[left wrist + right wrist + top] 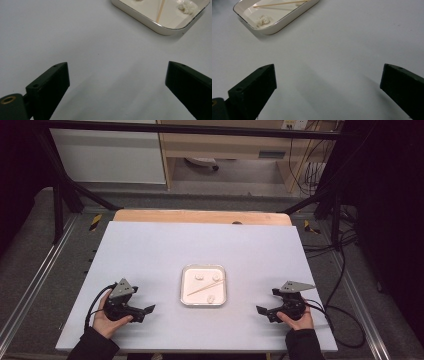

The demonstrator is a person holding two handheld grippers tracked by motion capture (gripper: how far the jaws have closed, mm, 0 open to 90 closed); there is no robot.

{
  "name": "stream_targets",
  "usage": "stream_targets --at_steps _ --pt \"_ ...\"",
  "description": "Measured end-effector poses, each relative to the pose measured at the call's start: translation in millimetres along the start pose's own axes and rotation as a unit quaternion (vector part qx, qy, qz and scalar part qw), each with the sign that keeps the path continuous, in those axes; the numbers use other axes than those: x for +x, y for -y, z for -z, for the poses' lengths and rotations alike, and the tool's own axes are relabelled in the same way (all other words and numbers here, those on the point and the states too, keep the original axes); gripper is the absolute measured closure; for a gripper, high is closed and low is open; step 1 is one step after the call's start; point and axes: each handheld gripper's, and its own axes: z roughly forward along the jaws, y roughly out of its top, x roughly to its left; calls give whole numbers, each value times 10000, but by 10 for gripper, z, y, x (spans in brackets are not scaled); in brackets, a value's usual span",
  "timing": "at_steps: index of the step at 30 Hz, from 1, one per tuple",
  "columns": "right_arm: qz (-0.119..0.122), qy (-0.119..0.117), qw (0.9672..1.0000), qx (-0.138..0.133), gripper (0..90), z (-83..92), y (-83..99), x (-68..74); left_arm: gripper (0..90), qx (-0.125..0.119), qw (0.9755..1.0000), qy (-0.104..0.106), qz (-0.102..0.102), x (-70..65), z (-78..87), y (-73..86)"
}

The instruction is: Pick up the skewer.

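Starting from rest: left gripper sits at 9 o'clock of the tray, right gripper at 3 o'clock, both on the desk with jaws spread wide and nothing in them. We judge the step is the reach for the skewer. It lies inside the tray, long axis running from 8 o'clock to 2 o'clock, ends propped near the rim. Three white lumps lie around it. We'd come in across the stick, not along it, pinch near mid-length, and keep the jaws off the tray wall.
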Motion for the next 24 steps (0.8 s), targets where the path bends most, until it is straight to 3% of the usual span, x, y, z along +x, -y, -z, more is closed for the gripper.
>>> stream_targets --at_steps 12,24 --pt "28 3 10000 37 12 2 1 3 55 16 9999 18 -158 -111 -49 -130" --pt "27 24 10000 33 12 8 -1 5 58 28 9995 25 -327 -235 -109 -365"
